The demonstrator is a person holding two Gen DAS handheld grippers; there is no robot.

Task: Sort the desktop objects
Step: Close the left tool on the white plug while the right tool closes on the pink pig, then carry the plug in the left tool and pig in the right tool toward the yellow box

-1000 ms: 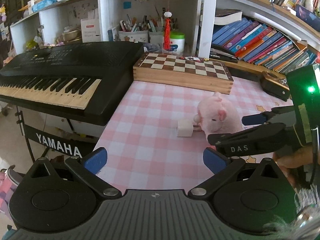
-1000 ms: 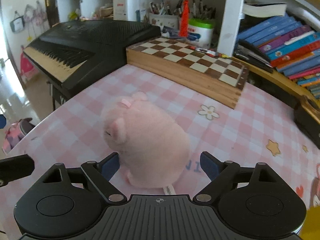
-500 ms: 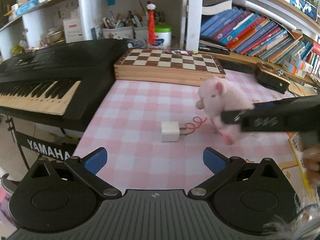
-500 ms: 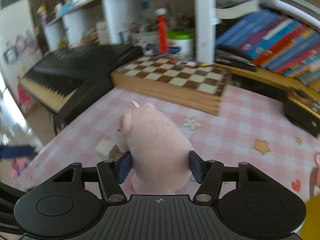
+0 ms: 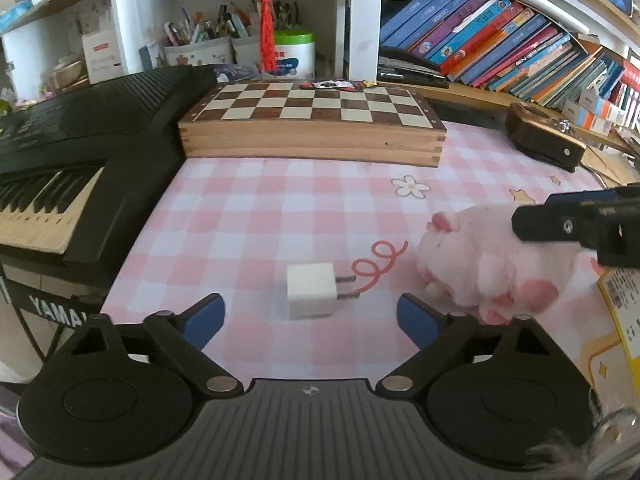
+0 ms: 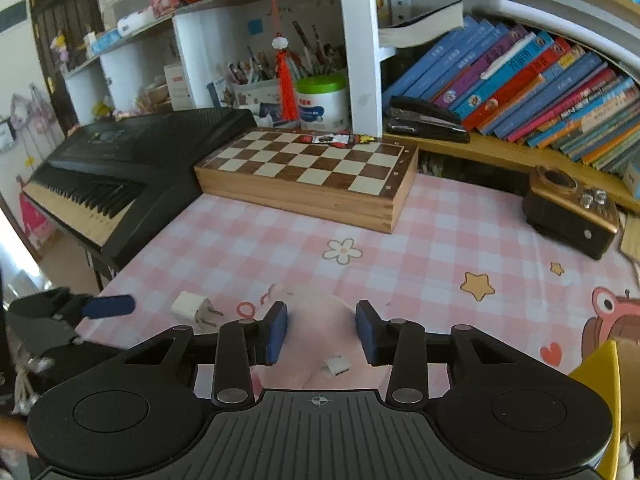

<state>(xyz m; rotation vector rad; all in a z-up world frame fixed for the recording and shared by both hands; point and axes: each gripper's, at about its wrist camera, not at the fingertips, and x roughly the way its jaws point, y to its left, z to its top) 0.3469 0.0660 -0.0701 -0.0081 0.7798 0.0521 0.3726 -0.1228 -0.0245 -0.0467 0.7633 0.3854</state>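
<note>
A pink plush pig (image 5: 492,264) is held between the blue pads of my right gripper (image 6: 321,330), which is shut on it and holds it low over the pink checked tablecloth (image 5: 280,208); in the right wrist view the pig (image 6: 320,340) fills the gap between the pads. A white plug adapter (image 5: 311,296) lies on the cloth, just ahead of my left gripper (image 5: 311,316), which is open and empty. The adapter also shows in the right wrist view (image 6: 190,307), left of the pig.
A wooden chessboard box (image 5: 312,124) lies at the back of the table. A black Yamaha keyboard (image 5: 72,152) stands at the left edge. A dark brown box (image 5: 544,140) sits at the back right. A yellow box (image 5: 624,312) is at the right. Bookshelves behind.
My right gripper closed on the pig and carried it to the right, uncovering the adapter. My left gripper moved forward, close up to the adapter.
</note>
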